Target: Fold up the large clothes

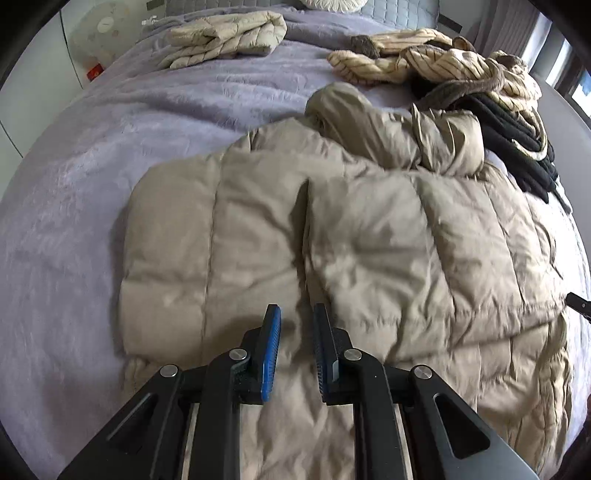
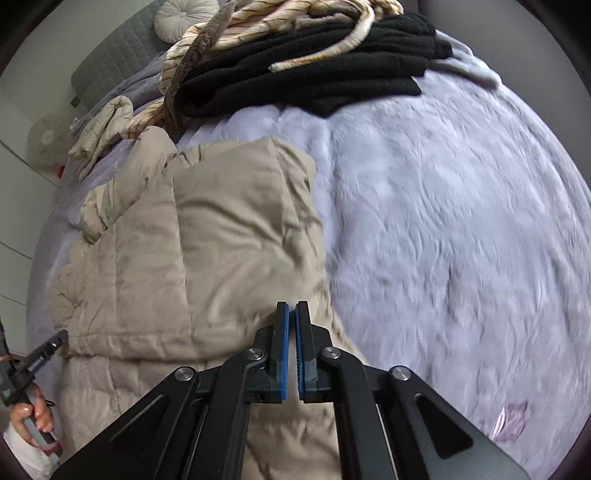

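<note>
Beige puffer jacket (image 1: 332,229) lies on the lilac bed blanket (image 1: 92,155), both side panels folded in, left gripper (image 1: 297,314) narrowly spread, right gripper (image 2: 291,310) pressed together, both empty above it; next, grab hem corners evenly and fold toward the collar.

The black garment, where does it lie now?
The black garment lies folded at the far edge of the bed, beyond the beige puffer jacket, under a striped cream garment.

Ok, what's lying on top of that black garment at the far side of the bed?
A cream striped fur-trimmed garment drapes over the black garment, one trim strip trailing across its folds. Beneath is the lilac blanket. What the cream piece covers can't be seen.
</note>
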`<action>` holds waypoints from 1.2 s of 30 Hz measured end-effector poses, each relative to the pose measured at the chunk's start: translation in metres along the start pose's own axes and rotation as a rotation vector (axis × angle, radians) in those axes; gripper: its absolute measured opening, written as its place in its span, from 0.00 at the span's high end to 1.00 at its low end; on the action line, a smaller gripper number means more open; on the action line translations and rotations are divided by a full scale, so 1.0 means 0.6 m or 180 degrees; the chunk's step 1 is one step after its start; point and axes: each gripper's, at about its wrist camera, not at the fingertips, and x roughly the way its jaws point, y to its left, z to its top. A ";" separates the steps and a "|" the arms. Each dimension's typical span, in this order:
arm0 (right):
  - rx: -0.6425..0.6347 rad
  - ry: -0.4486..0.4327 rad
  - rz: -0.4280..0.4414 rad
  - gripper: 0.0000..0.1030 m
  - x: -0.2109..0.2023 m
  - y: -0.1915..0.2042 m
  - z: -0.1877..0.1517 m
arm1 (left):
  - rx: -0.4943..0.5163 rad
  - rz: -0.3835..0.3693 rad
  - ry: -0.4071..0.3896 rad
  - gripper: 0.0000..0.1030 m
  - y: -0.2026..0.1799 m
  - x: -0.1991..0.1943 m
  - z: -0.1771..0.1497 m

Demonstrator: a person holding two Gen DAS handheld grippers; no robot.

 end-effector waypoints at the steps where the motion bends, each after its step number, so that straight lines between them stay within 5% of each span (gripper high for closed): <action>1: 0.0022 0.0027 0.0013 0.96 -0.003 0.000 -0.008 | -0.0004 0.0015 0.0027 0.82 -0.001 -0.002 -0.005; 9: 0.0063 0.0277 0.0118 0.94 -0.028 0.013 -0.074 | 0.0073 0.0165 0.0138 0.82 -0.022 -0.038 -0.045; 12: 0.0048 0.0341 0.0159 0.79 -0.041 0.020 -0.091 | 0.0096 0.0184 0.0166 0.77 -0.032 -0.056 -0.056; 13: 0.0037 0.0347 0.0165 0.68 -0.046 0.022 -0.095 | 0.0099 0.0206 0.0181 0.45 -0.034 -0.061 -0.059; 15: 0.0012 0.0344 0.0196 0.49 -0.059 0.025 -0.101 | 0.0067 0.0287 0.0147 0.08 -0.039 -0.076 -0.068; 18: -0.0042 0.0344 0.0243 0.46 -0.082 0.030 -0.109 | 0.0095 0.0343 0.0123 0.08 -0.051 -0.099 -0.080; 23: -0.0136 0.0353 0.0377 0.22 -0.121 0.031 -0.119 | 0.0034 0.0409 0.0164 0.08 -0.070 -0.137 -0.104; 26: -0.0222 0.0245 0.0442 0.16 -0.156 0.035 -0.126 | 0.0010 0.0470 0.0140 0.08 -0.085 -0.169 -0.123; 36: -0.0311 0.0230 0.0675 0.15 -0.212 0.038 -0.157 | -0.0217 0.0529 0.0245 0.08 -0.118 -0.249 -0.213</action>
